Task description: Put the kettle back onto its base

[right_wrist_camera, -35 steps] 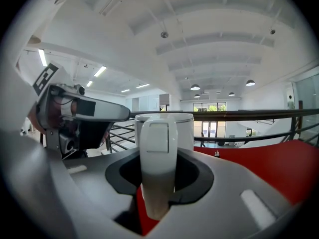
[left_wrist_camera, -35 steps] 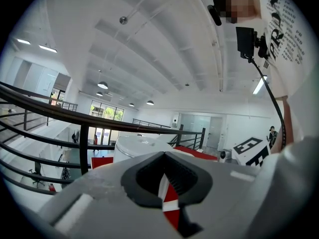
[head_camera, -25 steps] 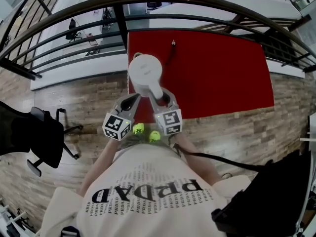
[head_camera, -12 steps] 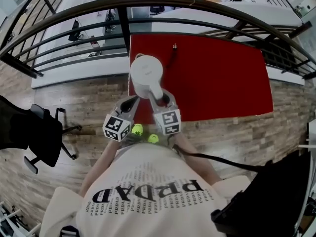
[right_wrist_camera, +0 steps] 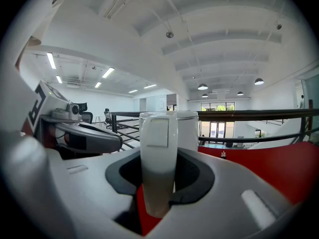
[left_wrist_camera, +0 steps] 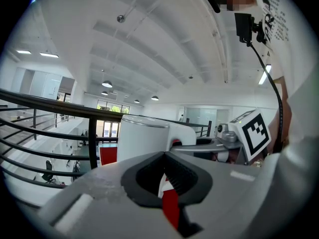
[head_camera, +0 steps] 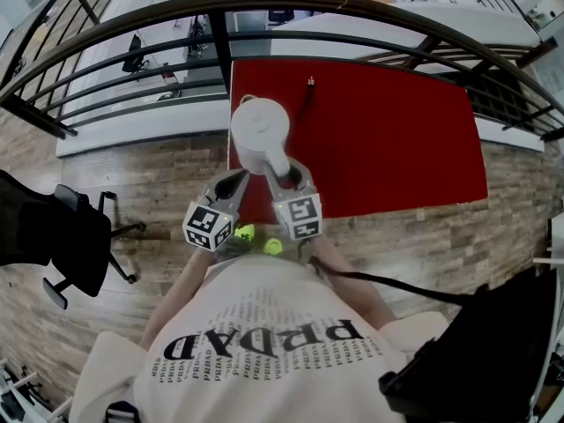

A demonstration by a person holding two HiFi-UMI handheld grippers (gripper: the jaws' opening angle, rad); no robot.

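Head view first: the white plastic electric kettle [head_camera: 259,130] is over the near left part of the red tabletop [head_camera: 388,139], next to the dark metal railing [head_camera: 132,25], with its handle [head_camera: 276,161] pointing back at the person. It's pretty much where it was a second ago, so nothing's been carried anywhere. The right gripper [head_camera: 284,173] is on that handle, and the left gripper [head_camera: 236,181] sits just beside it, not touching the kettle as far as one can see. Left gripper view: its jaws are drawn together with nothing in them, just a sliver of red showing through, and the kettle body stands a bit beyond them. Right gripper view: here's the actual change, since these jaws have just been closing and the handle stands right between them, with the pads snug on both sides. So it reads as a grip that's just been firmed up, probably ready for the lift or the set-down. No view shows the base, and the kettle's bottom is hidden behind the jaws, so whether it's already seated can't be told. A small dark object [head_camera: 310,82] stands further back on the tabletop.
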